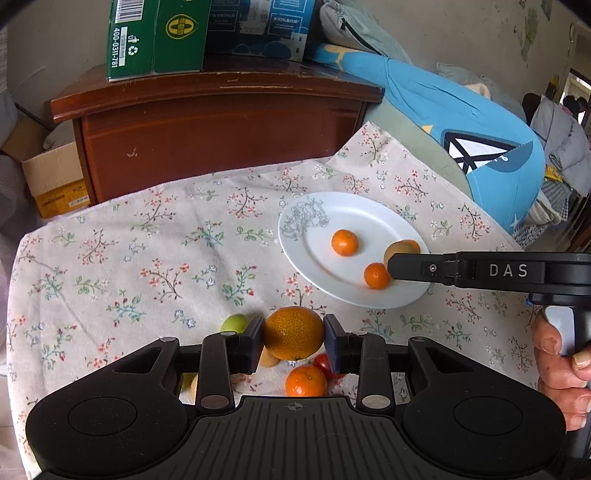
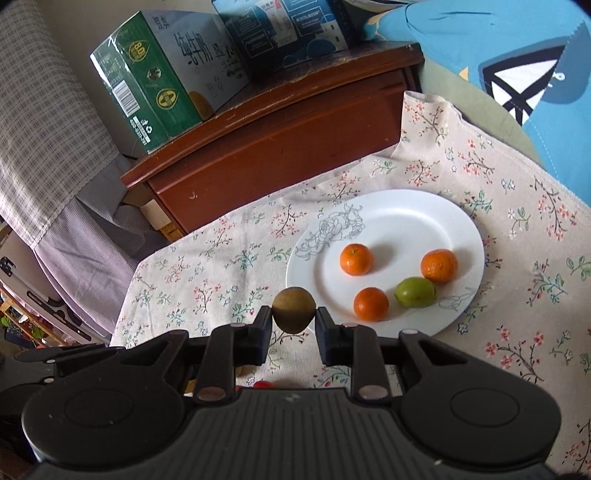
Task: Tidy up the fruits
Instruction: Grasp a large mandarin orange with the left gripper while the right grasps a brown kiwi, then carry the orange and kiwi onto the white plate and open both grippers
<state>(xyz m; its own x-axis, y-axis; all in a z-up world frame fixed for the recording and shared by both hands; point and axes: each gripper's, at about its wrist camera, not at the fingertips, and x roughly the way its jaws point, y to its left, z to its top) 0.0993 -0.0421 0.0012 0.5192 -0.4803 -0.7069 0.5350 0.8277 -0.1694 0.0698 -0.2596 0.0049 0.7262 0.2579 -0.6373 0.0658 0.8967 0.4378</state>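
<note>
My left gripper (image 1: 294, 338) is shut on a large orange (image 1: 293, 332) above the floral cloth, near the white plate (image 1: 321, 221). Loose fruit lies below it: a small mandarin (image 1: 306, 380), a red fruit (image 1: 325, 363) and a green fruit (image 1: 234, 323). My right gripper (image 2: 294, 325) is shut on a brown kiwi (image 2: 293, 309) at the near left rim of the plate (image 2: 406, 206). The plate holds three mandarins (image 2: 355, 259) and a green fruit (image 2: 414, 291). In the left wrist view the right gripper (image 1: 391, 266) reaches over the plate with the kiwi (image 1: 399, 250).
A brown wooden cabinet (image 1: 221, 122) stands behind the table with a green carton (image 1: 155, 37) and a blue carton (image 1: 258, 26) on top. A blue cushion (image 1: 461, 122) lies at the right. A cardboard box (image 1: 55, 177) sits on the floor at the left.
</note>
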